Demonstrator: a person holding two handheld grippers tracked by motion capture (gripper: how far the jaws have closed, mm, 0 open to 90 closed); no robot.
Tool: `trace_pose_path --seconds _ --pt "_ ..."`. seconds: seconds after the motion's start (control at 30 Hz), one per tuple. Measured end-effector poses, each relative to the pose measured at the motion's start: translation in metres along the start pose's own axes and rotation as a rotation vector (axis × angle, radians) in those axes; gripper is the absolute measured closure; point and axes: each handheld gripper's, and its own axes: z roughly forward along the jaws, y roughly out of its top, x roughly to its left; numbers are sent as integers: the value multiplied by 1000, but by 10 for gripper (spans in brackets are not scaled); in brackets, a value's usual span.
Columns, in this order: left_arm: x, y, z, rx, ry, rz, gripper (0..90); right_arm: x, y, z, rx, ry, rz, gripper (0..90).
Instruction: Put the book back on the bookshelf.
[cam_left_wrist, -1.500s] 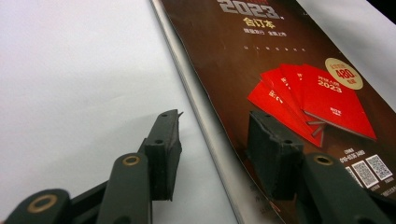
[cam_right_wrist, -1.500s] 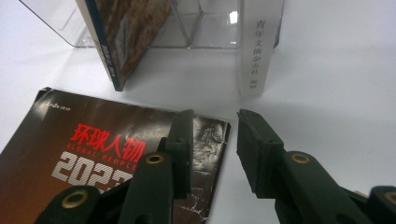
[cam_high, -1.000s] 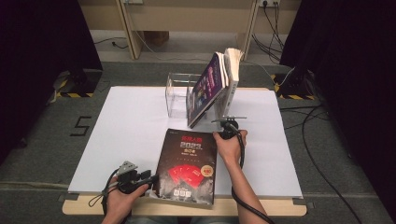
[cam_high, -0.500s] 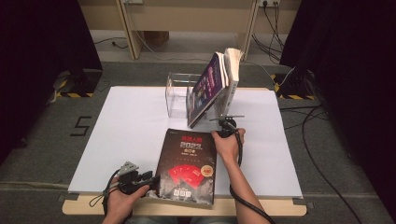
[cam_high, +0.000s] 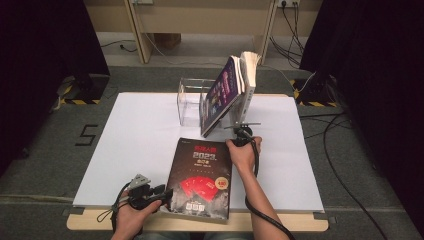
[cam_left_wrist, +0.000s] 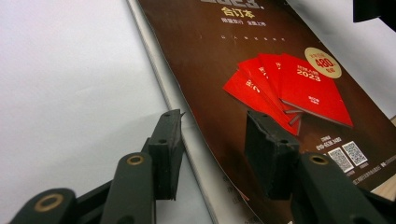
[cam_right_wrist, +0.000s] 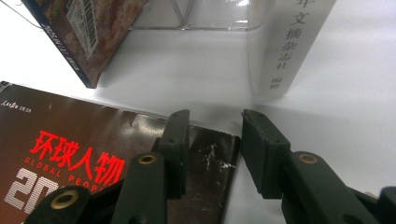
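Dark brown and glossy, the magazine lay flat on the white counter at the lower middle of the high view, its long axis running from the frame's bottom edge up toward the clear stand and the leaning books. The left claw sat at the lower left corner of the cover; in the left gripper view its jaws straddled the magazine's edge, one over bare counter and one over the cover, and had just been closing, not yet pressing. The right claw stood at the upper right corner, jaws partly apart and just opening, empty above that corner. The left claw looked better placed to take the edge first.
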Motion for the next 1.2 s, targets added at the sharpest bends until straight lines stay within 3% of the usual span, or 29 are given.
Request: trace_pose_path --seconds 0.17,0.5,1.2 --pt "0 0 0 -1 2 3 562 -1 1 1 -5 8 11 625" --pt "-1 0 0 2 7 11 562 -3 0 3 -18 18 -13 622" --pt "-5 -1 -1 12 14 23 562 -8 -3 -2 -1 78 52 616"
